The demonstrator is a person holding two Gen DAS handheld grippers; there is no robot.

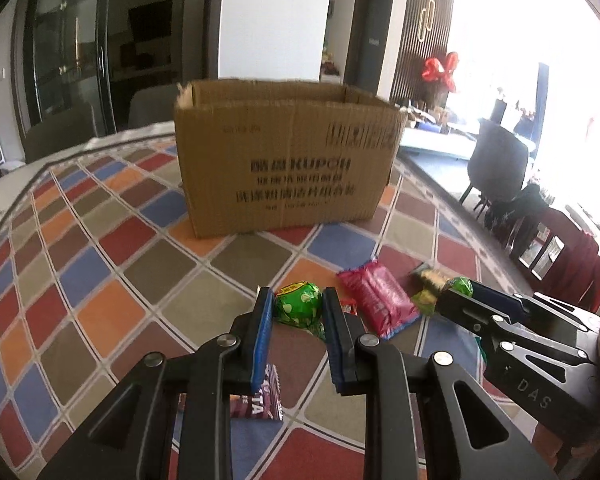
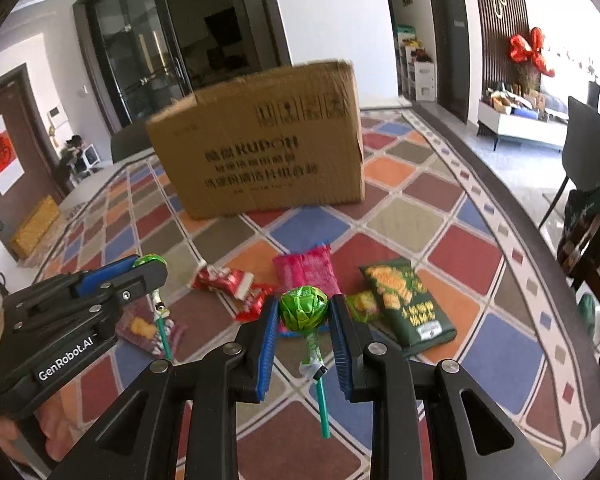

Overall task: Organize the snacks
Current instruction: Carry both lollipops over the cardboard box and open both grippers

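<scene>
1. Green lollipops are in both grippers: the left gripper (image 1: 296, 308) is clamped on the left lollipop (image 1: 298, 303) by its wrapped head, and the right gripper (image 2: 305, 316) is clamped on the right lollipop (image 2: 303, 308) the same way, its stick hanging below the pads.
2. Both lollipops are held above the counter (image 1: 100, 264), in front of the open box (image 1: 284, 160), which stands well beyond the loose snacks.
3. I judge the step in hand to be carrying both lollipops to the box. Keep the grip steady; the foil heads are round and could slip if the pads relax.
4. Raise each head and its dangling stick above the near wall before moving forward, so nothing catches the cardboard rim.
5. Keep the grippers apart on the way, since they sit close side by side.
6. Release only once inside the opening.
7. Left to gather: the pink packet (image 2: 306, 272), the red wrappers (image 2: 232, 284) and the dark green bag (image 2: 408, 304).
</scene>
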